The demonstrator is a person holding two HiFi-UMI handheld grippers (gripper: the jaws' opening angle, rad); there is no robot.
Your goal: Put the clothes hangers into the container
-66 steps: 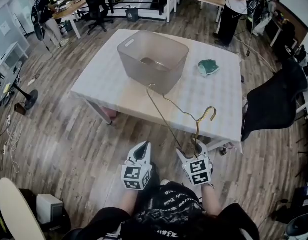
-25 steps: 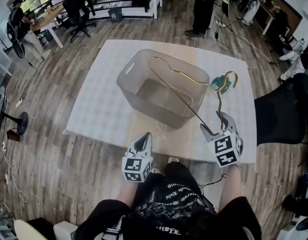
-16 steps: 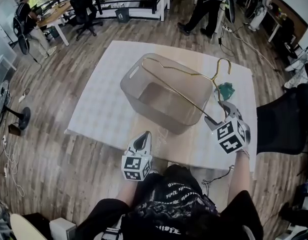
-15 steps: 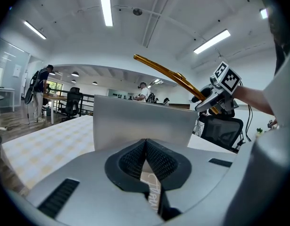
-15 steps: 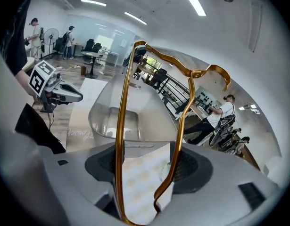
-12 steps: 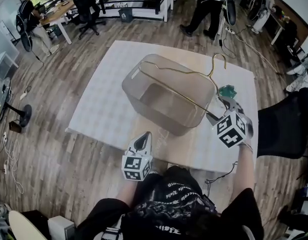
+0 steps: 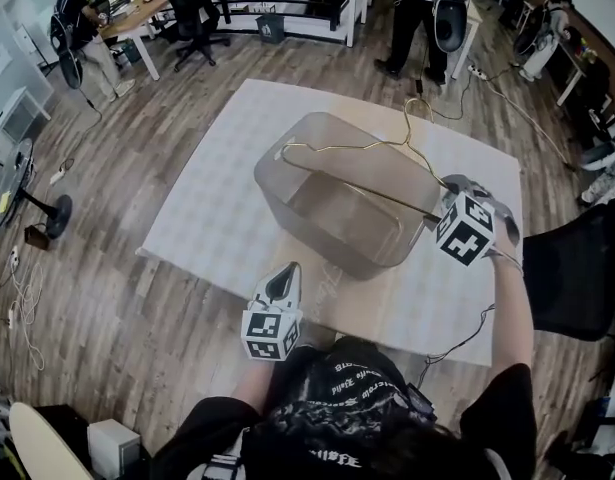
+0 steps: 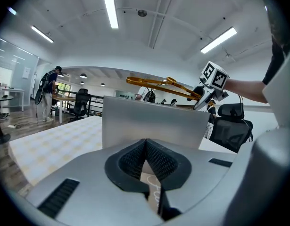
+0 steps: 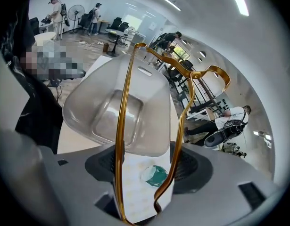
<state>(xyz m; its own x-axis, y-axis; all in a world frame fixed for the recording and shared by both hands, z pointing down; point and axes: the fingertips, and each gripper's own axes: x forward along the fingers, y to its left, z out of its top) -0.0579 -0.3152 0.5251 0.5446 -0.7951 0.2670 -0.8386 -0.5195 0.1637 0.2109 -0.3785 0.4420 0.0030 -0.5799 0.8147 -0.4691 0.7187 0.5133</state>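
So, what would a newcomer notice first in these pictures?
A gold wire hanger, gripped by the right gripper, hovers over the open translucent container in the middle of the table. The left gripper is shut and empty, by the table's near edge.

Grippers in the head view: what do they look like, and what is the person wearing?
The left gripper and right gripper are light grey shells tapering to the jaws, each carrying a white cube with black square markers. The pads are black and ribbed. The person wears a black short-sleeved top with white print. A thin dark cable trails below the right arm.
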